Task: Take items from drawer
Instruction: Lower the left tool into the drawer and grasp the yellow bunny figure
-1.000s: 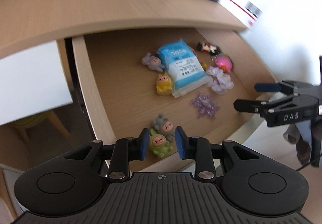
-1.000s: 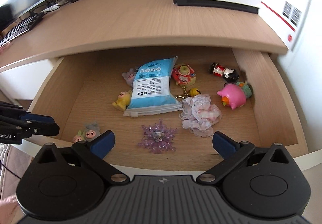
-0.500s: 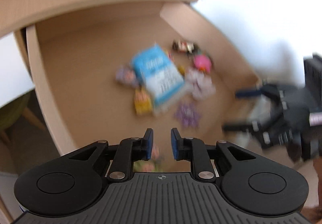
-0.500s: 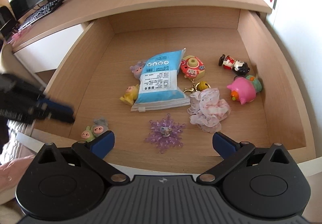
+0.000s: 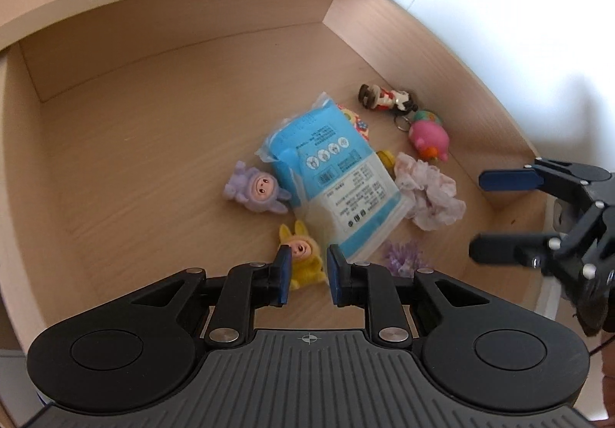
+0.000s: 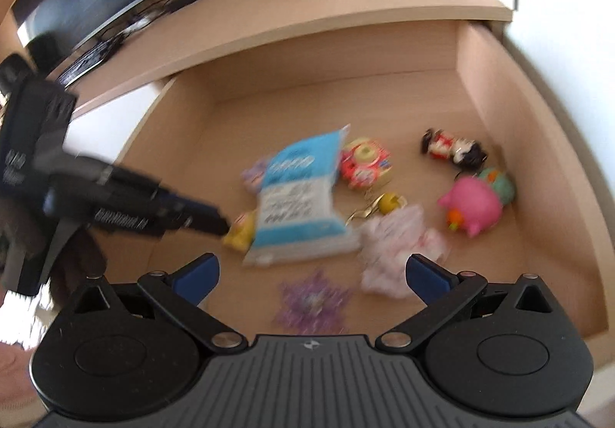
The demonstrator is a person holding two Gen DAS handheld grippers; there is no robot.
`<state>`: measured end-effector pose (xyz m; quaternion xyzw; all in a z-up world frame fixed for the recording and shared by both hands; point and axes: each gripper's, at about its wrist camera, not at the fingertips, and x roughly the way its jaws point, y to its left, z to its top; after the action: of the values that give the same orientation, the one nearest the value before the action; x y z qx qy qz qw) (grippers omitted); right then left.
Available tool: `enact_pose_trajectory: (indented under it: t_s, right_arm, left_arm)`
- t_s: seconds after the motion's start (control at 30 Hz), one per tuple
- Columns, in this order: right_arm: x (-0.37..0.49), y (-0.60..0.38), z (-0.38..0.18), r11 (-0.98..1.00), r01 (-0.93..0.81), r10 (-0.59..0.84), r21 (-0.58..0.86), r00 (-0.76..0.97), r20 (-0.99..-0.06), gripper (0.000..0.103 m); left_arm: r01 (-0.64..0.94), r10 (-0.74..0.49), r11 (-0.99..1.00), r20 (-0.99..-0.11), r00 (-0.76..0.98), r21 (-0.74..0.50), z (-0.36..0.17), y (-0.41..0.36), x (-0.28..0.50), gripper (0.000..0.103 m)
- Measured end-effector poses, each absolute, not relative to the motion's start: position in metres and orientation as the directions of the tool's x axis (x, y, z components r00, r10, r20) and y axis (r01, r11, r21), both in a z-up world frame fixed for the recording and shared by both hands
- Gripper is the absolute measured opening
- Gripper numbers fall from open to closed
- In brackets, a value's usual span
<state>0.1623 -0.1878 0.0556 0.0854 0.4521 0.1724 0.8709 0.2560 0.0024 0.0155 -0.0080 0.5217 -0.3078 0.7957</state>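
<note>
Nothing lifted yet: every toy lies in the drawer [image 5: 115, 128]; left gripper [image 5: 306, 276], narrowly parted, frames the yellow doll [image 5: 301, 259]; right gripper [image 6: 311, 274] gapes wide, empty

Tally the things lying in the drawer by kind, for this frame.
Bunnies: 2 (purple bunny, yellow bunny)
Packet: 1
Scrunchie: 1
Snowflake: 1
Doll: 1
Pig: 1
Green toy: 1
Round charm: 1
Bell: 1
Total: 10
</note>
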Motion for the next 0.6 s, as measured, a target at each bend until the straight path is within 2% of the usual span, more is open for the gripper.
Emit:
enact_pose_trajectory:
  t_s: [0.1,0.13,0.23,0.33,0.47,0.6]
  right_arm:
    - [0.177,-0.197,0.051,0.903,-0.195,0.428,0.384,0.509,-0.747,0.103]
    - [0.18,-0.2,0.051,0.896,-0.197,0.441,0.399,0.506,-0.741,0.103]
    - [0.187,-0.199,0.047,0.906,-0.189,0.421,0.378,0.488,-0.764,0.103]
    - [0.19,-0.192,0.049,0.922,-0.199,0.388,0.333,0.468,-0.794,0.103]
    - [0.197,-0.181,0.054,0.952,-0.212,0.296,0.219,0.467,-0.833,0.103]
    - [0.219,-0.186,0.052,0.962,-0.146,0.273,0.231,0.462,-0.844,0.103]
  left_arm:
    - [0.466,-0.477,0.821,-0.845,0.242,-0.329,0.008,-0.007,0.263,0.023]
    - [0.466,-0.469,0.823,-0.851,0.237,-0.324,0.005,-0.01,0.265,0.026]
    - [0.462,-0.439,0.835,-0.868,0.232,-0.299,0.0,-0.019,0.269,0.029]
    - [0.457,-0.415,0.846,-0.878,0.237,-0.276,-0.006,-0.027,0.271,0.036]
    - [0.499,-0.404,0.836,-0.872,0.275,-0.23,-0.008,-0.035,0.266,0.032]
    - [0.538,-0.394,0.815,-0.886,0.243,-0.215,-0.003,-0.034,0.261,0.032]
